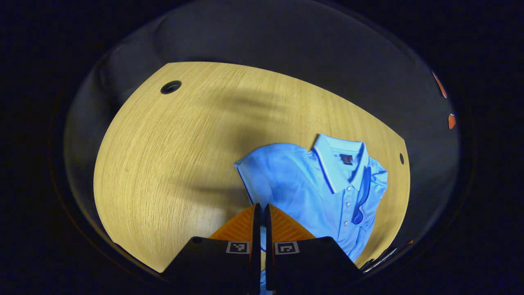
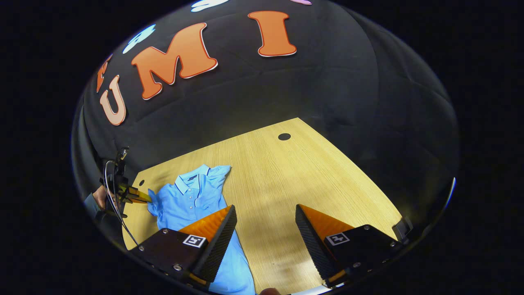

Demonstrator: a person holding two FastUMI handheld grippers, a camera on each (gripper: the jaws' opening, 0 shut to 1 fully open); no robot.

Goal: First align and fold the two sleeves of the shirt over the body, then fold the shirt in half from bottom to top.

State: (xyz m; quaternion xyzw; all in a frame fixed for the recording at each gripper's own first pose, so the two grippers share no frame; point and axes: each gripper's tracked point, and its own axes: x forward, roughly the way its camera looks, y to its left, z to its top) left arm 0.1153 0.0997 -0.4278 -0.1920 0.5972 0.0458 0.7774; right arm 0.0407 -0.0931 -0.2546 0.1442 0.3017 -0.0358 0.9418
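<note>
Left gripper [image 1: 260, 211], fingers pressed together on a fold of the blue shirt [image 1: 315, 184] at its sleeve edge. Right gripper [image 2: 265, 213], fingers spread wide, nothing between them, just beside the shirt's lower body. Shirt lies collar-up on the wooden desk [image 1: 163, 164].
</note>
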